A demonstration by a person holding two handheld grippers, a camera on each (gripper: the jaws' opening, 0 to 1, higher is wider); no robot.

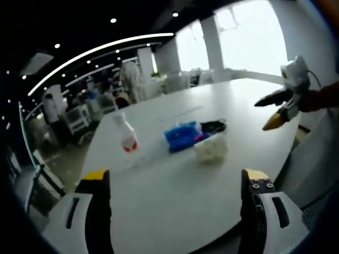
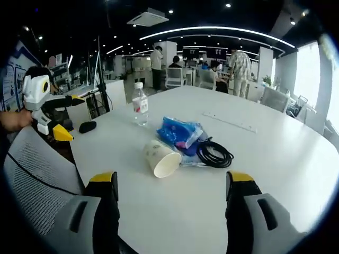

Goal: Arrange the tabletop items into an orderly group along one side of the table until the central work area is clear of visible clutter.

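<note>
The cup (image 2: 160,156), the blue packet (image 2: 179,134), the black cable (image 2: 214,153) and the bottle (image 2: 140,104) are sitting loose in the middle of the white surface (image 2: 275,174), well apart from both of my grippers.

In the right gripper view, I am holding the right gripper (image 2: 172,186) wide open and empty over the near edge, its yellow-tipped jaws standing far apart. Just beyond it the paper cup is lying on its side with its mouth facing me, touching the crumpled blue packet behind it. The coiled cable is resting against the packet's right side. Farther back and to the left, the clear bottle is standing upright with its red label showing. A small black mouse (image 2: 87,126) is lying near the left edge. My left gripper (image 2: 67,116) is hovering there, jaws spread, over a mesh chair back (image 2: 39,169).

In the left gripper view, I am keeping the left gripper (image 1: 176,182) open with nothing between its jaws, and I am seeing the cup (image 1: 211,147), packet (image 1: 183,135), cable (image 1: 214,126) and bottle (image 1: 125,133) ahead on the surface (image 1: 175,201). The right gripper (image 1: 278,110) is hanging open at the right.

Far behind, people (image 2: 241,66) are standing among desks and chairs.
</note>
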